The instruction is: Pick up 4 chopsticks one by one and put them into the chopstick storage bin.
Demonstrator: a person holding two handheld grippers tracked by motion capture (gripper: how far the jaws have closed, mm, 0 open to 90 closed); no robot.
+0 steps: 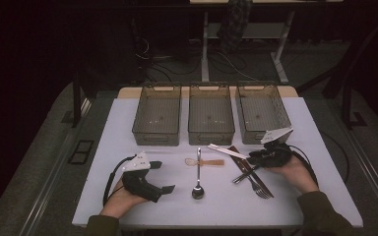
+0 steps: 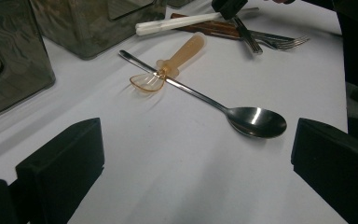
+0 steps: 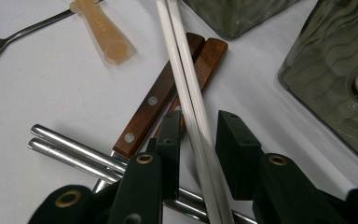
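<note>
Landmark: the steel spoon (image 1: 198, 189), lying on the white tabletop (image 1: 128, 128) with its bowl toward the person.

Nearest, left of the spoon's bowl: left hand-held gripper (image 1: 158, 177), resting low in the person's hand. Jaws spread wide, nothing between them; in the left gripper view (image 2: 196, 172) only bare tabletop lies in the gap, the spoon's bowl (image 2: 257, 122) just beyond.

Right of the spoon, a little farther out: right hand-held gripper (image 1: 252, 158), tilted down over a heap of cutlery. Jaws narrowed but not closed. In the right gripper view (image 3: 197, 140) the pair of white chopsticks (image 3: 186, 93) runs straight through the gap; a sliver of space shows on each side, so pads look not yet pressing.

Under the chopsticks, right of the spoon: two wooden-handled knives (image 3: 161, 100) side by side, two steel handles (image 3: 70, 149) crossing beneath them, and a fork (image 1: 261, 189) with tines toward the person.

Across the spoon's handle: a translucent amber plastic spoon (image 1: 206, 162), touching it.

Beyond the spoon's handle tip: three smoky clear bins (image 1: 211, 118) in a row at the tabletop's far edge.
</note>
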